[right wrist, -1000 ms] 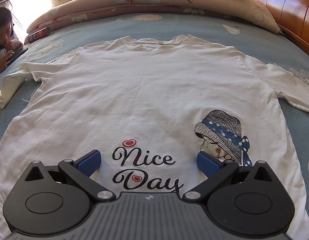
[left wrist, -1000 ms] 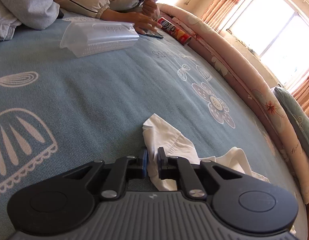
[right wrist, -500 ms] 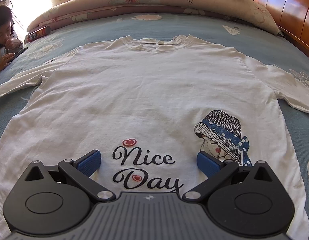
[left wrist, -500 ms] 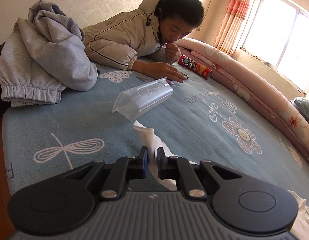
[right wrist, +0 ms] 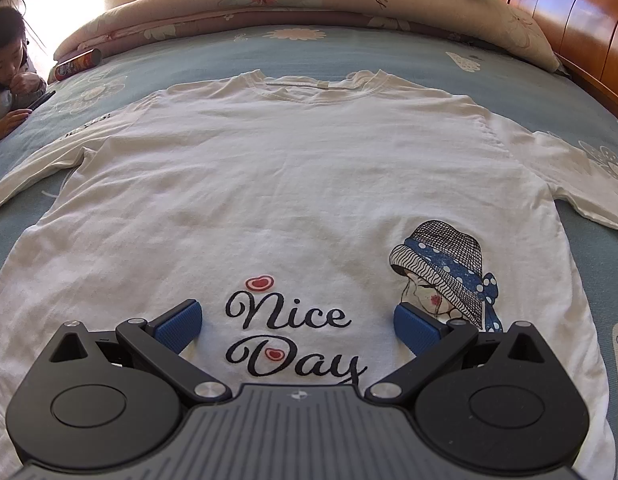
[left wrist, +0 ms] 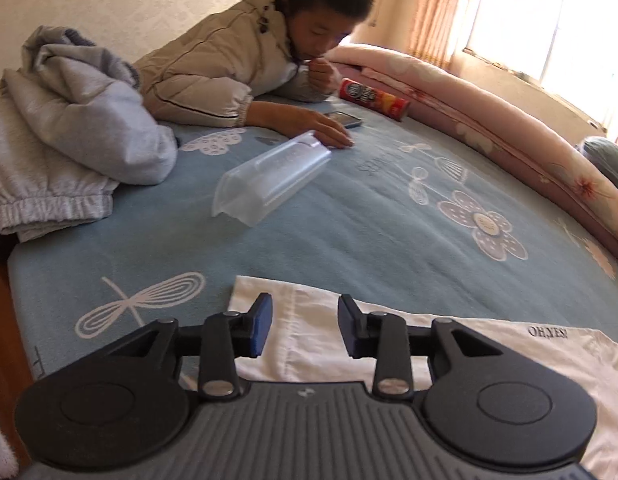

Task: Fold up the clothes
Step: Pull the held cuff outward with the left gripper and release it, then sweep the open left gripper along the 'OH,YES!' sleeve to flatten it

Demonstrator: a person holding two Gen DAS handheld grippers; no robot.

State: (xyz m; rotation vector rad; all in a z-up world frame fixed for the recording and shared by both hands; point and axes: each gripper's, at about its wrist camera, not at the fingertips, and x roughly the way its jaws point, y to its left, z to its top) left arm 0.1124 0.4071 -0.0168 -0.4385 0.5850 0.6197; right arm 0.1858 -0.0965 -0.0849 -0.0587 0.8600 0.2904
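A clear plastic container (left wrist: 271, 182) lies on its side on the blue bed (left wrist: 369, 216), its contents impossible to make out; a red snack can (left wrist: 373, 99) lies beyond it by the rolled quilt (left wrist: 489, 120). A person (left wrist: 245, 60) leans on the bed beside a grey garment (left wrist: 69, 132). The white T-shirt (right wrist: 293, 184) lies spread flat, print up, across the bed. The left gripper (left wrist: 305, 324) tilts down over the sleeve's cuff (left wrist: 309, 320); its fingers are opening, the cloth lying under the gap, unpinched. The right gripper (right wrist: 295, 328) points down at the shirt's lower front, fingers wide apart, holding nothing.
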